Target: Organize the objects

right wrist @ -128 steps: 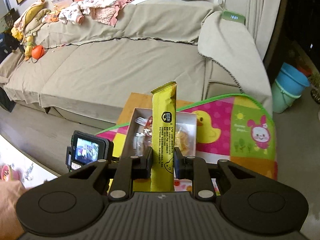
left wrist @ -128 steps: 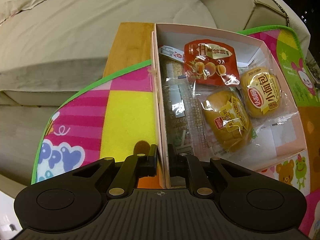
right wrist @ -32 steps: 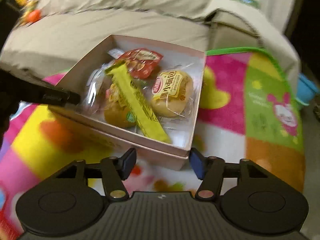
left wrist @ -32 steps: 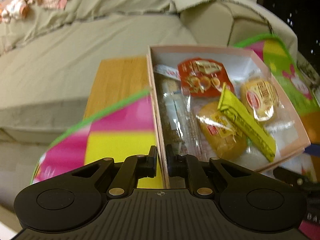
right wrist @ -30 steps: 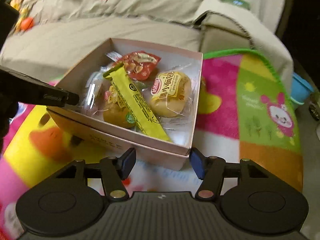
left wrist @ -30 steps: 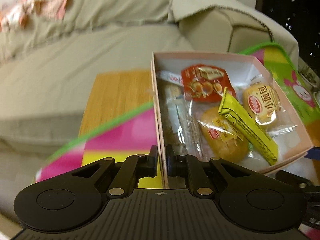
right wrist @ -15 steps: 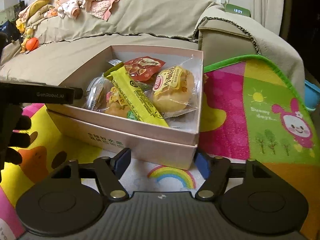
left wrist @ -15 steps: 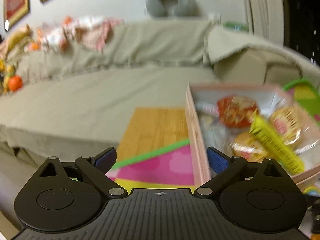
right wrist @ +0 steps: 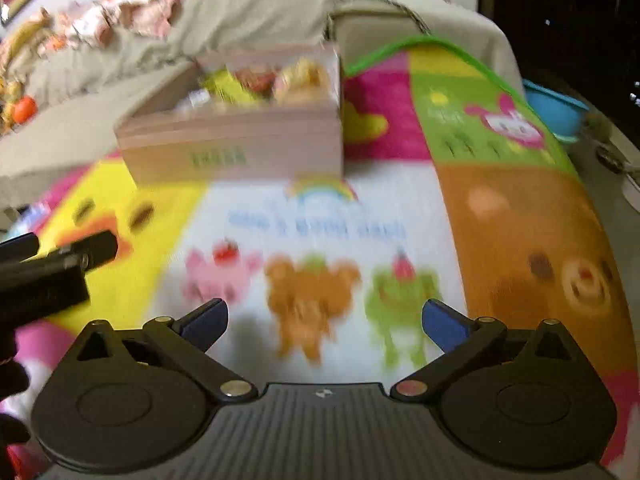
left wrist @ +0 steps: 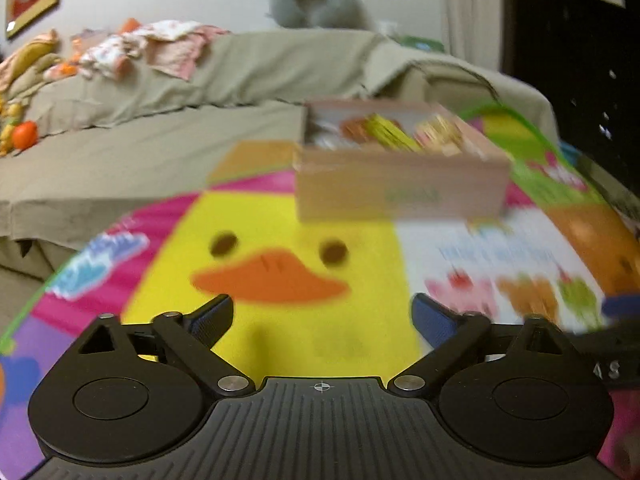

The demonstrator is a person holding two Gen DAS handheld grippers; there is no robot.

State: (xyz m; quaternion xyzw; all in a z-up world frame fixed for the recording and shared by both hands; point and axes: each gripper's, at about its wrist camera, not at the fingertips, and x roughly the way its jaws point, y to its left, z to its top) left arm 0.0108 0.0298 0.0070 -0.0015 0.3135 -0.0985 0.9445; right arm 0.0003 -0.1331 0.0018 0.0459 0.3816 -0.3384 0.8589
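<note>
Nearest in each wrist view, the grippers are hanging wide open and holding nothing: the left gripper (left wrist: 322, 316) is hovering over the yellow duck face on the mat (left wrist: 280, 320), and the right gripper (right wrist: 324, 320) is hovering over the mat's cartoon animals. The left one is also showing at the left edge of the right view, level with the right gripper's fingers.

Ahead of both, well apart from the fingers, the box (right wrist: 236, 148) is sitting on the mat, its long side facing them. Snacks are lying inside it: a yellow bar (left wrist: 390, 133) among bun packets and a red packet, though blur is hiding the details.

By the look of it, the sorting is nearly or fully done, since no loose item is showing on the mat in either view; whether anything is left elsewhere cannot be told.

Nothing is standing between the grippers and the box. Beyond it a sofa (left wrist: 180, 136) is stretching across, with clothes (left wrist: 152, 46) heaped on its back and a blue bucket (right wrist: 556, 110) off to the right.
</note>
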